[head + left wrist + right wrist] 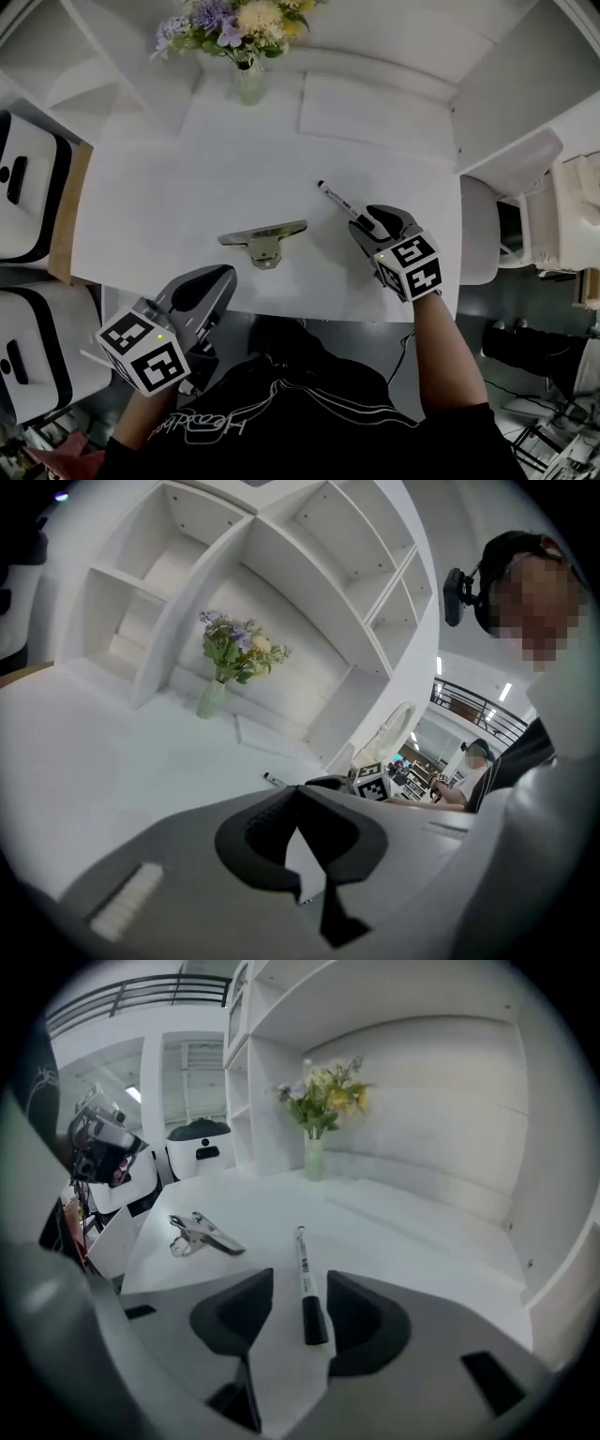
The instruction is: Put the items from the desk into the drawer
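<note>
A white marker (342, 203) with a black cap lies on the white desk (159, 197), right of centre. My right gripper (372, 225) stands open at its near end. In the right gripper view the capped end of the marker (303, 1283) lies between the two pads, with a gap on either side. A metal spring clip (265, 239) lies at the desk's middle, left of the marker; the right gripper view shows the clip (202, 1232) too. My left gripper (208, 286) hangs shut at the desk's front edge, lower left, holding nothing (298, 794). No drawer is in view.
A glass vase of flowers (248, 84) stands at the back of the desk, with white shelf walls on both sides. A flat white sheet (375, 117) lies at the back right. A white chair (478, 230) is off the right edge, and white bins (28, 187) stand at the left.
</note>
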Demonstrator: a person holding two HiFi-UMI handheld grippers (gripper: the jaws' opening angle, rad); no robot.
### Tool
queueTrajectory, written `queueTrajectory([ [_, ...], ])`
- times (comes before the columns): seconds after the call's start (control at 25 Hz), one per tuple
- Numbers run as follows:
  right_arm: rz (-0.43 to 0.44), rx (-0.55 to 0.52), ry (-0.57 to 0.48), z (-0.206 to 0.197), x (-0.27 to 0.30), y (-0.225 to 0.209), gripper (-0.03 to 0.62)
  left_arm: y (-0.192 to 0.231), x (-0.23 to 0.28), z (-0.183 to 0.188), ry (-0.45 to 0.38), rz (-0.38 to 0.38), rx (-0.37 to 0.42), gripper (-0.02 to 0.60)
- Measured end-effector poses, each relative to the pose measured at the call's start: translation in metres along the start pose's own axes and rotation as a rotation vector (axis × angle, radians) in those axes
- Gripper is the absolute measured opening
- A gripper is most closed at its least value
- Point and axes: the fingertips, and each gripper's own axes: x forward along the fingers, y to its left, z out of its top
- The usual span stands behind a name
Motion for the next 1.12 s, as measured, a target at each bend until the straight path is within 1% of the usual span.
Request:
queueTrajectory([
  [0.24,0.012,-0.058,0.062,-0.017,0.017,-0.006,0.165,0.010,-0.002,-0.003,-0.004,0.042,-0.019,0.009],
  [0.32,0.030,-0.070,0.073,-0.022,0.019,-0.004,0.128,0.012,0.000,-0.004,-0.001,0.054,-0.021,0.009],
  [0.36,0.039,-0.069,0.074,-0.023,0.020,-0.004,0.104,0.012,0.001,-0.005,0.000,0.058,-0.022,0.009],
  [0.44,0.051,-0.065,0.072,-0.023,0.020,-0.003,0.087,0.012,0.003,-0.004,-0.001,0.061,-0.025,0.009],
  [0.72,0.069,-0.014,0.091,-0.024,0.019,-0.006,0.083,0.010,0.000,-0.009,0.002,0.077,-0.026,0.009],
  [0.88,0.040,0.026,0.107,-0.025,0.014,-0.011,0.080,0.014,-0.006,-0.018,0.000,0.087,-0.026,0.009],
  [1.0,0.009,0.062,0.082,-0.014,0.006,-0.011,0.080,0.017,-0.014,-0.022,-0.012,0.077,-0.047,0.009],
  [1.12,-0.013,0.053,0.053,0.004,-0.006,-0.003,0.078,0.018,-0.026,-0.026,-0.028,0.069,-0.055,0.009],
])
